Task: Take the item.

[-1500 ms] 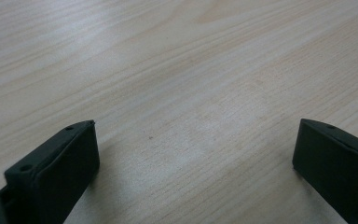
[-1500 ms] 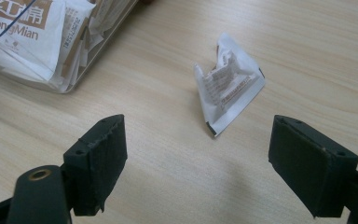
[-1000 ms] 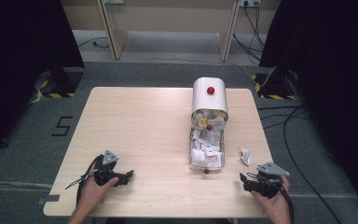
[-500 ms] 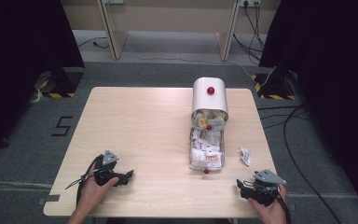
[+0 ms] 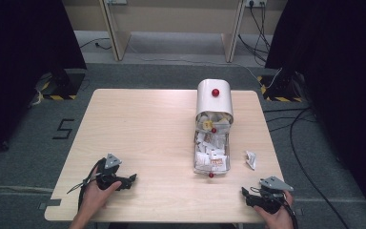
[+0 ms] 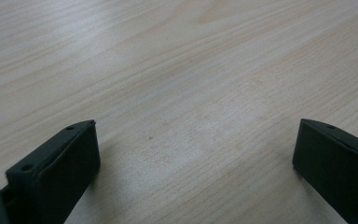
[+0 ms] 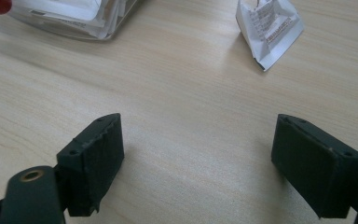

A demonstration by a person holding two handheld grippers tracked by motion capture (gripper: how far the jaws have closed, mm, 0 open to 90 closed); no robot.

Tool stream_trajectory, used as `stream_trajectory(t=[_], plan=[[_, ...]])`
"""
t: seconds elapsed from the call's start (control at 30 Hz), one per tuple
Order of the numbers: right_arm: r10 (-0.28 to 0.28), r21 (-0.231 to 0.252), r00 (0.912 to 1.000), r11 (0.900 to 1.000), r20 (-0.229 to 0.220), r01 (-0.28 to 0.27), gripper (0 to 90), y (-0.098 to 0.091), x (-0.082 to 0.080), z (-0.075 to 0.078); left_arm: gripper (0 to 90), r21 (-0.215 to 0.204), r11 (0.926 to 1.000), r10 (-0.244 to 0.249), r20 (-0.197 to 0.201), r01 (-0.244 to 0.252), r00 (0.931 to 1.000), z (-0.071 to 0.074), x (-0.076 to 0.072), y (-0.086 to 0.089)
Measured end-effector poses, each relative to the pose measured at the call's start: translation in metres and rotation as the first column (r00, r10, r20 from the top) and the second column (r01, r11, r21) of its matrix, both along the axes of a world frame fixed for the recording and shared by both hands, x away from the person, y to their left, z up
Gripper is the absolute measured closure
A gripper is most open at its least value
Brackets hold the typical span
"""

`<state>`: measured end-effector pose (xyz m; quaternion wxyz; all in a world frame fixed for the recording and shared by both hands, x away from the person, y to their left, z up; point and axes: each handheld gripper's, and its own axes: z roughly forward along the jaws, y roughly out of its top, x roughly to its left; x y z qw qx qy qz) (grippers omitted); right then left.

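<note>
Right gripper (image 7: 198, 165), jaws spread with nothing between and just widened, near the table's (image 5: 143, 124) front right corner: I'd approach the loose sachet (image 7: 269, 28) (beside the clear container (image 5: 211, 148)) low; left gripper (image 6: 193, 172) spread, idle.

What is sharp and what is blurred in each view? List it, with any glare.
High view: evenly lit, slightly soft; the table shows no glare. Left gripper view: near fingers blurred, wood grain sharp, with a pale sheen. Right gripper view: the loose packet is readable, and the fingers cast soft shadows.
</note>
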<state>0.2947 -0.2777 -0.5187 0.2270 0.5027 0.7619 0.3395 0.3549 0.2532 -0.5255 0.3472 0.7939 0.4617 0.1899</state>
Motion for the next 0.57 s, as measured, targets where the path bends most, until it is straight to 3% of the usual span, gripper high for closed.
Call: stream_trajectory(t=[0.57], plan=[[0.02, 0.002, 0.9997, 0.9998, 0.016, -0.02, 15.2, -0.0016, -0.0002, -0.002, 0.0, 0.0, 1.0, 0.0, 0.0, 0.0, 1.0, 0.0, 0.0, -0.0001]])
